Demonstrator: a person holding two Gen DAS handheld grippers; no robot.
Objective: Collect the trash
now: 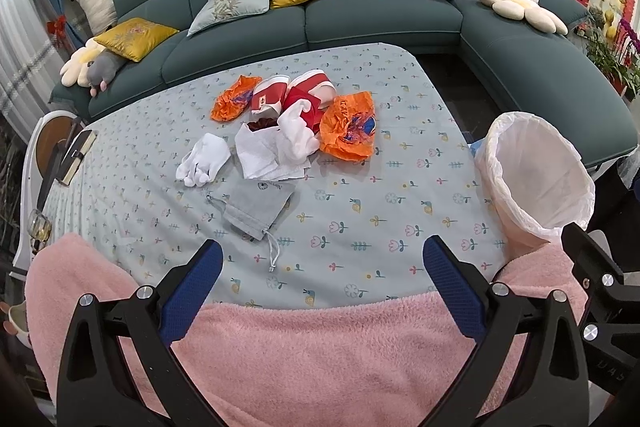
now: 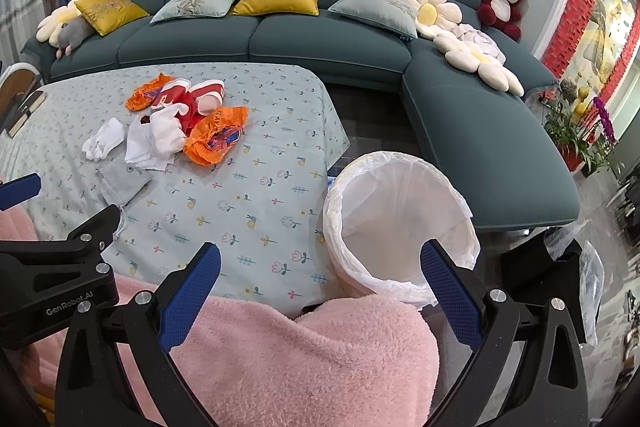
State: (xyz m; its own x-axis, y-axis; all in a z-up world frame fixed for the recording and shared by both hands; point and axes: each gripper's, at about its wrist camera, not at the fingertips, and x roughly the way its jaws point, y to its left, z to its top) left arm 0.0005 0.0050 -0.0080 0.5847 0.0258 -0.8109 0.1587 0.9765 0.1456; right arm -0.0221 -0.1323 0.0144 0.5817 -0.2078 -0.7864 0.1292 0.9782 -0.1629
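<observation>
A pile of trash lies mid-table: two crumpled orange wrappers (image 1: 349,126) (image 1: 233,97), red and white cartons (image 1: 270,95), crumpled white paper (image 1: 260,153) and a white glove (image 1: 203,158). The same pile shows in the right wrist view (image 2: 216,135). A bin lined with a white bag (image 1: 538,171) (image 2: 400,215) stands at the table's right edge. My left gripper (image 1: 322,263) is open and empty, above the near table edge, well short of the pile. My right gripper (image 2: 320,263) is open and empty, in front of the bin.
The table wears a flowered light-blue cloth (image 1: 400,195). A grey drawstring pouch (image 1: 256,207) lies near the pile. A book (image 1: 78,155) lies at the far left. A pink fleece (image 1: 320,355) covers the near edge. A teal sofa (image 1: 360,15) with cushions stands behind.
</observation>
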